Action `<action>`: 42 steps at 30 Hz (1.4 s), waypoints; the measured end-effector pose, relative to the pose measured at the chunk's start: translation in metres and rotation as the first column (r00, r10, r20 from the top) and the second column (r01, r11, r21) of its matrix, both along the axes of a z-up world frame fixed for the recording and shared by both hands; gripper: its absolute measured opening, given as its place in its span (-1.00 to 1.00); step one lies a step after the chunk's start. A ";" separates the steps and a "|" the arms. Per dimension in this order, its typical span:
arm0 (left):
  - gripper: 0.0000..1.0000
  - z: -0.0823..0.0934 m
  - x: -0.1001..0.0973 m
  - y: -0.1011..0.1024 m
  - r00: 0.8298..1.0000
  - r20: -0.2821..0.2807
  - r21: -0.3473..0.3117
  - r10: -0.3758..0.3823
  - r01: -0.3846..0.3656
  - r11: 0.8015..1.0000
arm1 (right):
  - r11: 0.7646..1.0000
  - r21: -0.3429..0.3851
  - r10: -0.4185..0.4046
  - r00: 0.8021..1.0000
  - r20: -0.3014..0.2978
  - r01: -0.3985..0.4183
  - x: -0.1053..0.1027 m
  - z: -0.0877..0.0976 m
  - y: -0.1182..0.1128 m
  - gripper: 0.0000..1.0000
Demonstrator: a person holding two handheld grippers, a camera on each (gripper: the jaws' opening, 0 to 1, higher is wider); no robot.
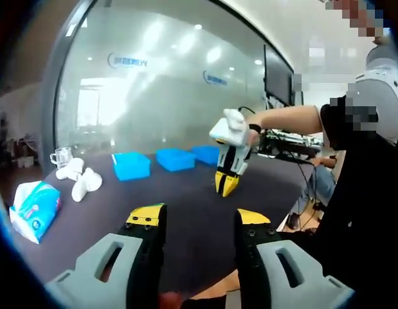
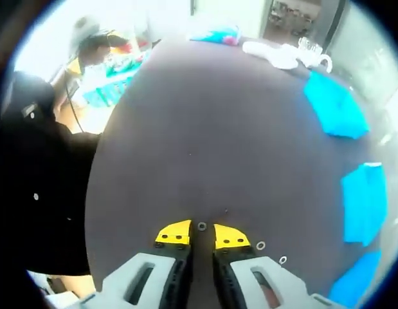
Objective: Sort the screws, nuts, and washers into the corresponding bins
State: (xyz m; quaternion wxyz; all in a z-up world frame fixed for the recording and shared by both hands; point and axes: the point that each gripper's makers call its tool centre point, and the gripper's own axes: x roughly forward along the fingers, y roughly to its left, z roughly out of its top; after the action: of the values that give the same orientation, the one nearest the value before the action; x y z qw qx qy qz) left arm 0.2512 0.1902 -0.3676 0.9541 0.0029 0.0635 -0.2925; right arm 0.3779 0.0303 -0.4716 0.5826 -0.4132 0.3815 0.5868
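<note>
My right gripper [image 2: 202,234] points down at the dark table [image 2: 186,116], its yellow-tipped jaws only a narrow gap apart. A small metal washer [image 2: 202,226] lies on the table right at that gap, not clamped. Two more washers [image 2: 260,245] lie just to the right of the jaws, and a tiny piece [image 2: 226,210] lies just ahead. Three blue bins [image 2: 337,106] line the right edge. In the left gripper view, my left gripper [image 1: 200,219] is held wide open above the table with nothing in it. Beyond it a gloved hand holds the right gripper [image 1: 226,183] near the blue bins [image 1: 131,165].
A tissue pack [image 1: 35,206], white gloves [image 1: 80,180] and a glass mug [image 1: 60,156] sit at the table's left end. A person in black [image 1: 359,193] stands at the right edge. Glass wall behind; cluttered desk [image 1: 289,141] beyond.
</note>
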 end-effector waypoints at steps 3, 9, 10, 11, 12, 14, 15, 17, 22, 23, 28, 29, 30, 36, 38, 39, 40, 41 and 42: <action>-0.17 0.001 -0.001 0.000 1.000 0.001 -0.002 0.000 0.000 1.000 | 1.000 -0.004 0.000 1.000 -0.020 0.000 -0.005 -0.001 0.000 -0.96; -0.17 0.002 -0.001 -0.001 1.000 0.004 -0.004 0.001 -0.001 1.000 | 1.000 -0.007 0.015 1.000 0.005 -0.015 -0.007 0.000 0.000 -0.97; -0.17 0.003 -0.001 -0.001 1.000 0.005 -0.003 0.000 0.000 1.000 | 1.000 -0.006 0.013 1.000 0.005 -0.013 -0.008 0.000 0.000 -0.97; -0.17 0.003 -0.001 -0.001 1.000 0.006 -0.002 0.000 0.000 1.000 | 1.000 -0.003 0.015 1.000 0.005 -0.015 -0.008 0.001 -0.001 -0.97; -0.17 0.004 -0.001 -0.001 1.000 0.007 -0.002 -0.001 0.001 1.000 | 1.000 0.001 0.015 1.000 0.004 -0.015 -0.009 0.002 -0.001 -0.99; -0.17 0.005 -0.001 -0.001 1.000 0.009 -0.003 0.000 0.000 1.000 | 1.000 0.014 0.016 1.000 0.003 -0.016 -0.011 0.005 0.000 -0.99; -0.17 0.005 -0.001 -0.001 1.000 0.009 -0.003 0.001 -0.001 1.000 | 1.000 0.020 0.016 1.000 0.004 -0.016 -0.012 0.006 0.000 -0.99; -0.17 0.006 0.000 0.000 1.000 0.011 -0.003 0.003 -0.003 1.000 | 0.999 0.033 0.012 1.000 0.007 -0.012 -0.014 0.007 0.000 -0.99; -0.17 0.009 0.000 -0.002 1.000 0.017 -0.004 -0.002 0.002 1.000 | 0.997 0.078 -0.007 1.000 0.012 0.006 -0.013 0.015 -0.001 -0.99; -0.17 0.009 0.000 -0.003 1.000 0.018 -0.003 -0.004 0.004 1.000 | 0.996 0.089 -0.013 1.000 0.014 0.012 -0.013 0.018 -0.002 -0.99; -0.17 0.010 0.001 -0.004 1.000 0.020 0.001 -0.008 0.008 1.000 | 0.975 0.211 -0.083 0.996 0.025 0.076 -0.006 0.041 -0.002 -0.99; -0.17 0.011 0.001 -0.004 1.000 0.020 -0.001 -0.009 0.009 1.000 | 0.965 0.246 -0.101 0.995 0.025 0.092 -0.004 0.047 -0.002 -0.99; -0.17 0.011 0.001 -0.005 1.000 0.021 0.000 -0.011 0.011 1.000 | 0.956 0.274 -0.117 0.993 0.024 0.106 -0.002 0.052 -0.004 -0.99; -0.17 0.012 0.003 -0.008 1.000 0.021 0.007 -0.020 0.020 1.000 | 0.876 0.442 -0.228 0.973 0.024 0.195 0.007 0.080 -0.015 -0.99; -0.17 0.012 0.004 -0.009 1.000 0.022 0.007 -0.023 0.022 1.000 | 0.832 0.507 -0.278 0.960 0.029 0.225 0.015 0.091 -0.020 -0.99; -0.17 0.013 0.004 -0.010 0.999 0.023 0.006 -0.024 0.024 1.000 | 0.802 0.546 -0.309 0.951 0.033 0.242 0.020 0.098 -0.023 -0.99; -0.17 0.013 0.005 -0.010 0.999 0.025 0.007 -0.024 0.024 1.000 | 0.777 0.575 -0.340 0.940 0.038 0.258 0.025 0.104 -0.027 -0.99; -0.17 0.014 0.005 -0.010 0.999 0.027 0.007 -0.024 0.023 1.000 | 0.745 0.613 -0.369 0.928 0.050 0.263 0.029 0.111 -0.030 -0.99; -0.17 0.015 0.005 -0.010 0.999 0.028 0.006 -0.023 0.023 1.000 | 0.713 0.645 -0.403 0.913 0.058 0.274 0.032 0.117 -0.034 -0.99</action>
State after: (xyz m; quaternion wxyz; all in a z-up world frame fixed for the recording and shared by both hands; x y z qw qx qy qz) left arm 0.2565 0.1799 -0.3531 0.9516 0.0103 0.0509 -0.3031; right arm 0.4098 -0.0035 -0.3543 0.8181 -0.1747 0.1761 0.5188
